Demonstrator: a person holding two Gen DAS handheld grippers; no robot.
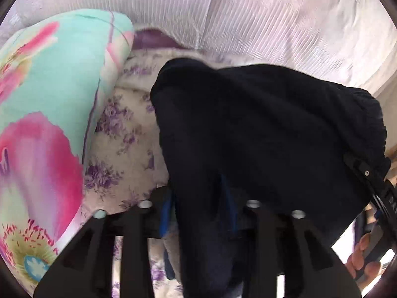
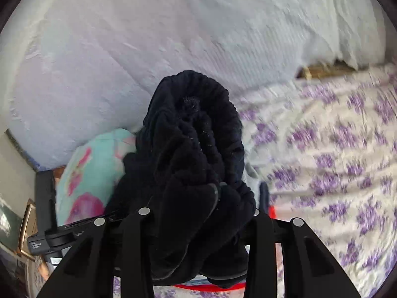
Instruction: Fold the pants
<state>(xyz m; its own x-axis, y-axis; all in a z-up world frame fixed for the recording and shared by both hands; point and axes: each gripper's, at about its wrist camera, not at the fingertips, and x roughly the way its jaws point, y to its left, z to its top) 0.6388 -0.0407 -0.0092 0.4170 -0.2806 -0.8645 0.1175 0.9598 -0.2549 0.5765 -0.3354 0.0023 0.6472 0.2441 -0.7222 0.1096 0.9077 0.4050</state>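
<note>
Low in the middle of both pictures, the soft dark navy pants (image 1: 260,134) hang bunched between each gripper's fingers. Left gripper (image 1: 198,198) and right gripper (image 2: 198,213) both pinch the cloth. I think they should lower it flat onto the purple-flowered white bedsheet (image 2: 335,149) evenly. No boxes or baskets show.

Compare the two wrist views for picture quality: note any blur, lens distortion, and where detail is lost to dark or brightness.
Left wrist view: fisheye bends the edges; the pants are a near-black mass with little detail, and the pale curtain washes out. Right wrist view: same distortion; the floral bedsheet is smeared by motion blur, while the pants' ribbed waistband stays fairly sharp.
</note>
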